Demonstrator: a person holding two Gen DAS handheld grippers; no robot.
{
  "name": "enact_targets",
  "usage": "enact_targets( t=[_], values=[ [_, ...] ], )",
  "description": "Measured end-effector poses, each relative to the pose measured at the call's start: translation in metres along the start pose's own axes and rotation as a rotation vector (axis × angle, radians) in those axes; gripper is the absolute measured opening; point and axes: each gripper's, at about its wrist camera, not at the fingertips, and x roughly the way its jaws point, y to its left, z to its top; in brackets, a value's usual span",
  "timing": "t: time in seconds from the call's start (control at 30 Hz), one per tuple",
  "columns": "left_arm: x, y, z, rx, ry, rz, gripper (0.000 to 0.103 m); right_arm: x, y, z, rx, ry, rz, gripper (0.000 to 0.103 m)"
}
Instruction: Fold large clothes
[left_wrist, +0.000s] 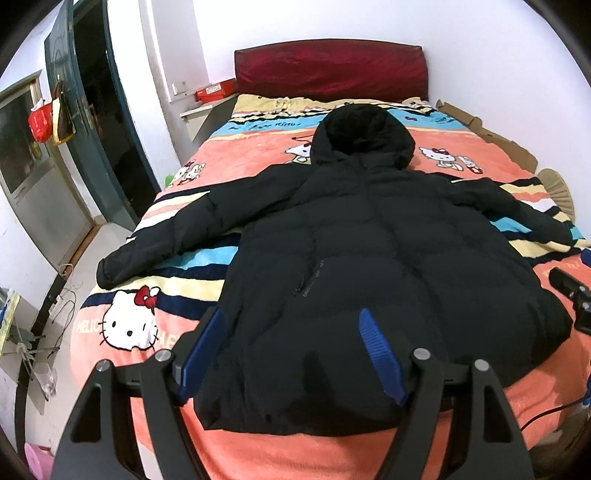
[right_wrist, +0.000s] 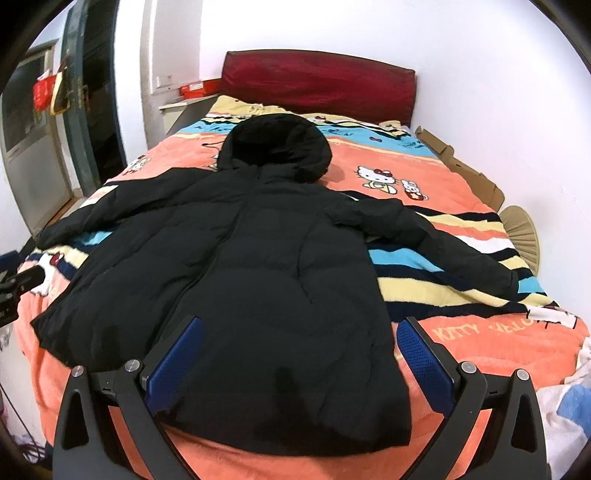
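A black hooded puffer jacket (left_wrist: 369, 258) lies flat on the bed, hood toward the headboard, both sleeves spread out; it also shows in the right wrist view (right_wrist: 258, 277). My left gripper (left_wrist: 291, 325) is open and empty, hovering above the jacket's hem near its left side. My right gripper (right_wrist: 299, 332) is open and empty, above the hem near the jacket's right side. The left sleeve (left_wrist: 166, 236) reaches toward the bed's left edge; the right sleeve (right_wrist: 443, 247) toward the right edge. The right gripper also shows at the left wrist view's right edge (left_wrist: 572, 299).
The bed carries an orange striped Hello Kitty blanket (left_wrist: 125, 325) and a dark red headboard (left_wrist: 332, 70). Cardboard (right_wrist: 461, 166) and a fan (right_wrist: 524, 236) lie along the right wall. A doorway (left_wrist: 110, 110) and a small table with a red box (left_wrist: 214, 90) stand left.
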Motion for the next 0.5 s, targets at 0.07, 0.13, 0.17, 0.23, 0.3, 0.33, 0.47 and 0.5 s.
enact_targets(
  t=[0.07,0.13,0.17,0.23,0.3,0.33,0.47,0.5],
  values=[
    [0.005,0.001,0.005,0.000,0.001,0.015,0.074,0.008,-0.009,0.006,0.021,0.002,-0.002,0.103],
    [0.008,0.004,0.012,-0.004,-0.008,0.036,0.074,0.017,-0.020,0.012,0.045,0.005,-0.004,0.103],
    [0.010,0.006,0.016,-0.012,-0.012,0.048,0.074,0.022,-0.029,0.017,0.064,0.005,-0.013,0.103],
    [0.015,0.012,0.024,-0.031,-0.014,0.067,0.074,0.031,-0.044,0.024,0.094,0.000,-0.025,0.103],
    [0.022,0.019,0.031,-0.050,-0.008,0.076,0.074,0.043,-0.068,0.035,0.136,-0.005,-0.059,0.103],
    [0.026,0.022,0.034,-0.061,-0.002,0.079,0.074,0.050,-0.083,0.040,0.164,-0.007,-0.075,0.103],
    [0.041,0.032,0.043,-0.078,0.017,0.104,0.074,0.074,-0.144,0.057,0.285,-0.019,-0.161,0.103],
    [0.044,0.034,0.044,-0.079,0.019,0.110,0.074,0.082,-0.166,0.060,0.326,-0.024,-0.193,0.103]
  ],
)
